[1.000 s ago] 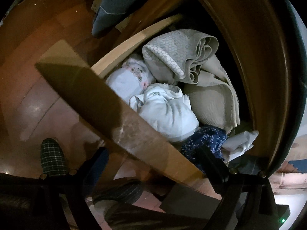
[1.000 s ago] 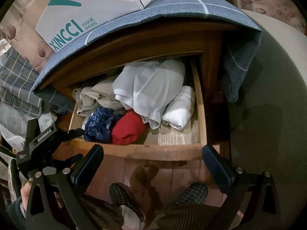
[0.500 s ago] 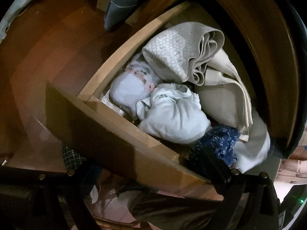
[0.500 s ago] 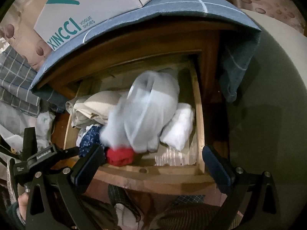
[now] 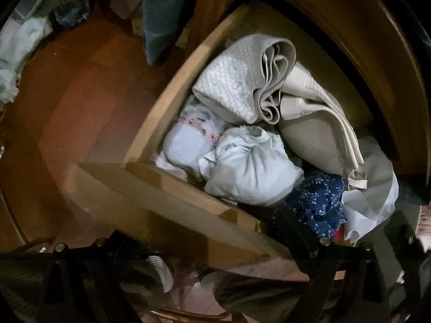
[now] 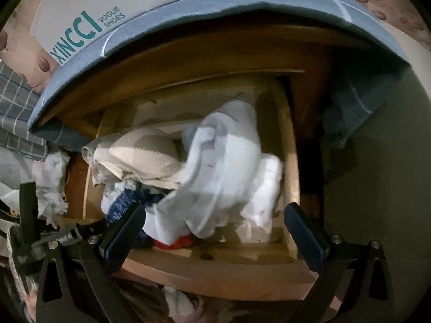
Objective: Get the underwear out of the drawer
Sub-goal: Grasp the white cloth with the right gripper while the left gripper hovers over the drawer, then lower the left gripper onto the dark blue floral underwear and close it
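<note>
The wooden drawer point(image 5: 172, 102) point(image 6: 292, 161) stands pulled out and full of clothes. In the left wrist view I see a beige folded towel point(image 5: 242, 80), a pale blue bundle point(image 5: 250, 169), a floral white piece point(image 5: 194, 123) and a navy dotted garment point(image 5: 320, 202). In the right wrist view a white cloth point(image 6: 223, 172) lies over a red garment point(image 6: 180, 242) and the navy one point(image 6: 124, 202). My left gripper point(image 5: 204, 245) straddles the drawer front, jaws apart. My right gripper point(image 6: 215, 231) is open and empty above the drawer's front edge.
A blue cloth point(image 6: 242, 2) covers the cabinet top, with a shoe box point(image 6: 89, 16) on it. Its corner hangs down at the right point(image 6: 350, 102). Wooden floor point(image 5: 67, 102) lies left of the drawer. Crumpled bags and plaid fabric point(image 6: 18, 102) sit at the left.
The drawer has slid further out toward me with my left gripper at its front. The white cloth inside has shifted forward. My right gripper has come closer over the drawer.
</note>
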{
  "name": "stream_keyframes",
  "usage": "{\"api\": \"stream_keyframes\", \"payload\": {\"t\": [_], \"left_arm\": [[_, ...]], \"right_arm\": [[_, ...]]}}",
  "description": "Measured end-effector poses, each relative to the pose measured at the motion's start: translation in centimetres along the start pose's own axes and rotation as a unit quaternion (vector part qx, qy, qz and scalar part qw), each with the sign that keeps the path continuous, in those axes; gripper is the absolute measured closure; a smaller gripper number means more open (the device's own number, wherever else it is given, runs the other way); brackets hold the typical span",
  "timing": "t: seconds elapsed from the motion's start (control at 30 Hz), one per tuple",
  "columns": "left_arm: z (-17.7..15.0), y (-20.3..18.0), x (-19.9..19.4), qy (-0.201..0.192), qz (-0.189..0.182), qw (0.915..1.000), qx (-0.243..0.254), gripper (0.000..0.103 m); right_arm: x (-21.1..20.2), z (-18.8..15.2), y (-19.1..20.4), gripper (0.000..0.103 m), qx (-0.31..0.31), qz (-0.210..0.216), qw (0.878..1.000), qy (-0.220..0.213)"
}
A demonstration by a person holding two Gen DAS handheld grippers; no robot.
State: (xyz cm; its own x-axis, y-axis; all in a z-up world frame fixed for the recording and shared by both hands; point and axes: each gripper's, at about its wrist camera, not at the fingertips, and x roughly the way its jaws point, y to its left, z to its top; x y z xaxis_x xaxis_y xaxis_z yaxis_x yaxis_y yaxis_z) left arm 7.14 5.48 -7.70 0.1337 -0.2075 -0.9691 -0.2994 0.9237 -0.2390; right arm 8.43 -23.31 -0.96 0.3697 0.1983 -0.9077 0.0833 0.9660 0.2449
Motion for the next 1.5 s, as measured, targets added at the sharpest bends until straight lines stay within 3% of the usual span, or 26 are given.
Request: {"api": "stream_keyframes", "payload": {"t": [0.2,0.33,0.4,0.5,0.6,0.77,0.97,1.2,1.3,1.33,1.37,1.43,1.5], "left_arm": [[-0.2,-0.2,-4.0,-0.035,0.032,0.9987,0.02,0.008],[-0.2,-0.1,-6.3,-0.055,0.039,0.997,0.039,0.008],[-0.2,-0.7,-7.5,-0.073,0.051,0.9939,0.066,0.008],[-0.2,-1.7,-9.4,-0.097,0.052,0.9867,0.12,0.008],[0.4,-3.1,-10.5,-0.119,0.047,0.9734,0.19,0.008],[0.7,-5.1,-10.2,-0.149,0.015,0.9394,0.308,0.008],[2.0,-6.9,-9.2,-0.138,-0.037,0.9087,0.392,0.008],[3.3,-8.5,-7.4,-0.131,-0.043,0.8842,0.446,0.008],[3.0,-9.3,-6.3,-0.129,-0.033,0.8705,0.474,0.008],[2.9,-9.6,-6.0,-0.125,-0.03,0.8672,0.481,0.008],[2.8,-9.8,-5.7,-0.12,-0.029,0.8648,0.487,0.008],[2.5,-9.9,-5.1,-0.101,-0.034,0.8641,0.492,0.008],[2.2,-9.9,-5.0,-0.079,-0.053,0.8688,0.486,0.008]], "right_arm": [[1.7,1.7,0.2,0.004,0.005,-0.024,1.0,0.009],[2.9,2.3,-0.1,0.014,0.013,-0.034,0.999,0.018],[3.4,2.6,-0.2,0.017,0.012,-0.044,0.999,0.024],[4.4,2.7,-0.5,0.03,0.013,-0.043,0.998,0.036],[5.0,2.7,-0.7,0.039,0.011,-0.048,0.998,0.042],[6.2,2.9,-1.1,0.044,0.013,-0.049,0.997,0.054],[7.6,3.1,-1.4,0.047,0.022,-0.046,0.996,0.069],[8.9,3.3,-1.3,0.05,0.02,-0.044,0.995,0.082],[8.9,3.3,-1.4,0.065,0.019,-0.041,0.996,0.078],[8.8,3.2,-1.5,0.074,0.02,-0.038,0.996,0.077],[8.7,3.2,-1.7,0.081,0.023,-0.035,0.996,0.076],[8.3,3.1,-1.7,0.084,0.024,-0.033,0.997,0.071],[7.7,3.0,-1.8,0.085,0.026,-0.029,0.997,0.062]]}}
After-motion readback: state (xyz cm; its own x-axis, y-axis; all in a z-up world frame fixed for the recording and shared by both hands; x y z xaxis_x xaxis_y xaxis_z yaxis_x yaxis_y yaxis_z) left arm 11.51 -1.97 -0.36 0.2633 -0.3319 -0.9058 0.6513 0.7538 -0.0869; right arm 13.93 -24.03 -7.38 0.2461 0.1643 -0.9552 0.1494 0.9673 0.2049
